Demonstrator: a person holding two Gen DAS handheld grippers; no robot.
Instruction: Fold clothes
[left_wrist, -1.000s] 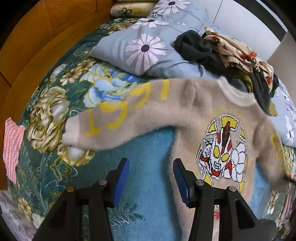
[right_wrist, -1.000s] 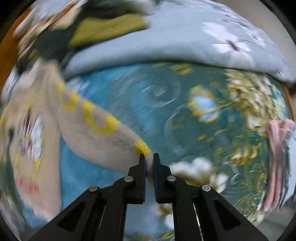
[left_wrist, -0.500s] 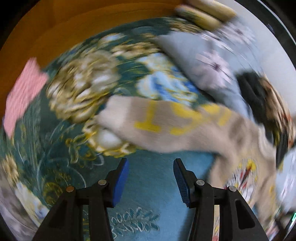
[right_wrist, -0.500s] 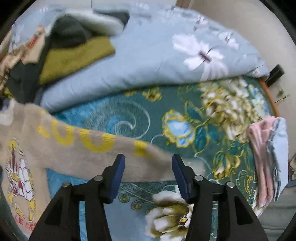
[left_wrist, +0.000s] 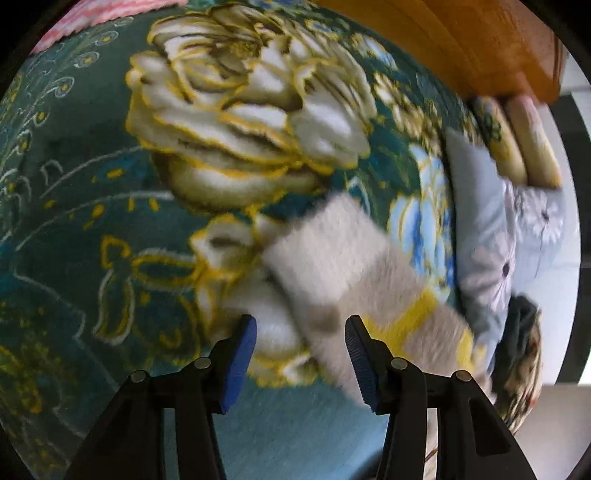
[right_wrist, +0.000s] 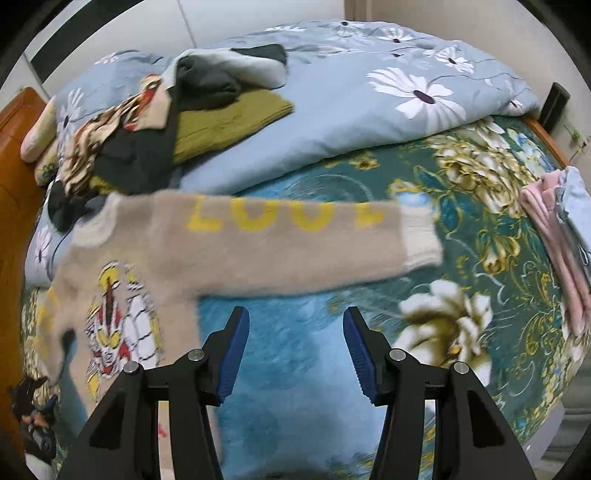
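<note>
A fuzzy beige sweater (right_wrist: 155, 258) with yellow letters on the sleeves and a cartoon figure on the chest lies spread flat on the teal floral blanket (right_wrist: 461, 229). In the right wrist view its one sleeve stretches out to the right, ending in a pale cuff (right_wrist: 421, 240). My right gripper (right_wrist: 295, 350) is open and empty, just in front of that sleeve. In the left wrist view the other sleeve's cuff (left_wrist: 325, 251) lies just ahead of my left gripper (left_wrist: 301, 354), which is open and empty above the blanket (left_wrist: 74, 184).
A pile of unfolded clothes (right_wrist: 177, 122) sits on a light blue floral duvet (right_wrist: 388, 92) at the back. Folded pink and blue items (right_wrist: 561, 236) lie at the right edge. A wooden headboard (left_wrist: 461, 37) and pillows (left_wrist: 517, 147) border the bed.
My right gripper has let go of the sleeve, opened and pulled back. My left gripper has swung left and closed in on the other sleeve's cuff.
</note>
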